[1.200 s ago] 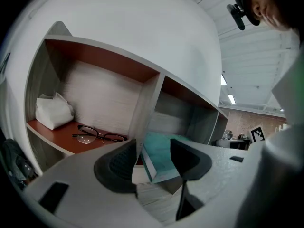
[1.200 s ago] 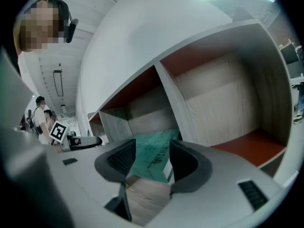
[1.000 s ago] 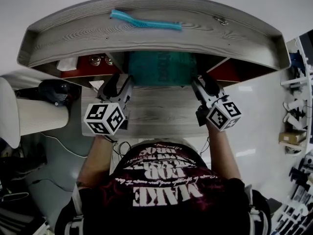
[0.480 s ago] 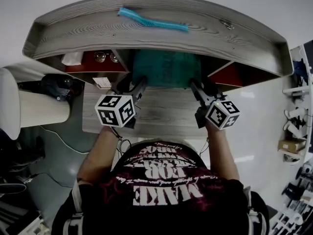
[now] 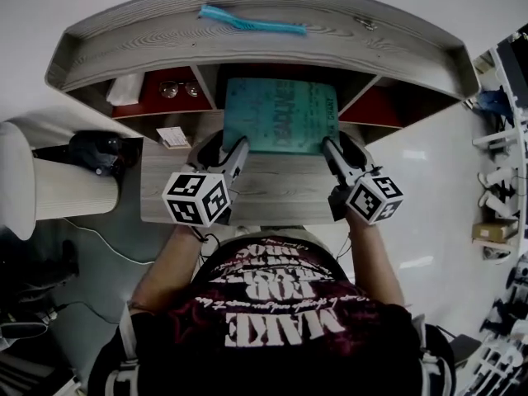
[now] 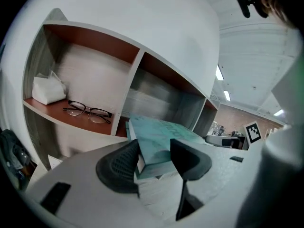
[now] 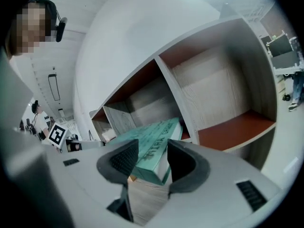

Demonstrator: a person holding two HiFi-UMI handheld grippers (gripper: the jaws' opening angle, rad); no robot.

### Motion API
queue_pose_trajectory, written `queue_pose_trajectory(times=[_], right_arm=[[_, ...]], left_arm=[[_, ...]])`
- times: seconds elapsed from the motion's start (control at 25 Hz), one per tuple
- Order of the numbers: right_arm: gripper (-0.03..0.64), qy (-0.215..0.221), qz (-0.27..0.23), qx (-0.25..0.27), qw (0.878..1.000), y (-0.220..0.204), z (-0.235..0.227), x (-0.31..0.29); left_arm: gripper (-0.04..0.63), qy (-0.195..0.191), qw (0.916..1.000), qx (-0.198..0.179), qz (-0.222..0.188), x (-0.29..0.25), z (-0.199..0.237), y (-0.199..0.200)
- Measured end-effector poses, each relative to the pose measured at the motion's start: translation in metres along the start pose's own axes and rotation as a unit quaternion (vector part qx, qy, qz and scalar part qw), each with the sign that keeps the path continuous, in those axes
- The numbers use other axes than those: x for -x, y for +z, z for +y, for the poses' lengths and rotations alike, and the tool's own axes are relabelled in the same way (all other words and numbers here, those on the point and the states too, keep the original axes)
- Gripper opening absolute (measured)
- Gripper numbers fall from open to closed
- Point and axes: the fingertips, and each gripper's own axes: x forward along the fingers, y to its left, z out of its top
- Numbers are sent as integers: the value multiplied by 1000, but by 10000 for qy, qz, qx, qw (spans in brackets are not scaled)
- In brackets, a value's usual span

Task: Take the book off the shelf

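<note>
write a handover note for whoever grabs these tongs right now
left tongs: shut on the teal book at its near left corner.
right tongs: have just been closing; the book's near right corner is between the pads, gripped.
book: lying flat, partly out of the middle bay of the shelf, near end over the desk.
done: both grips on, book partway out.
left: draw it fully clear of the shelf, probably keeping both ends level.
</note>
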Motion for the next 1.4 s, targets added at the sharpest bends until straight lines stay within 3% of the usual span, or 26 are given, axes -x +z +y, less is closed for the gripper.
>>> queue_pose_trajectory(times=[0.76, 1.4], right_arm=[[175, -357, 29, -362, 9987, -69, 42, 61], [173, -623, 857, -639, 9923, -195, 14, 34]], left_arm=[[213, -314, 9982, -426, 295, 63, -12, -54], [213, -283, 9960, -306, 787, 39, 45, -164]])
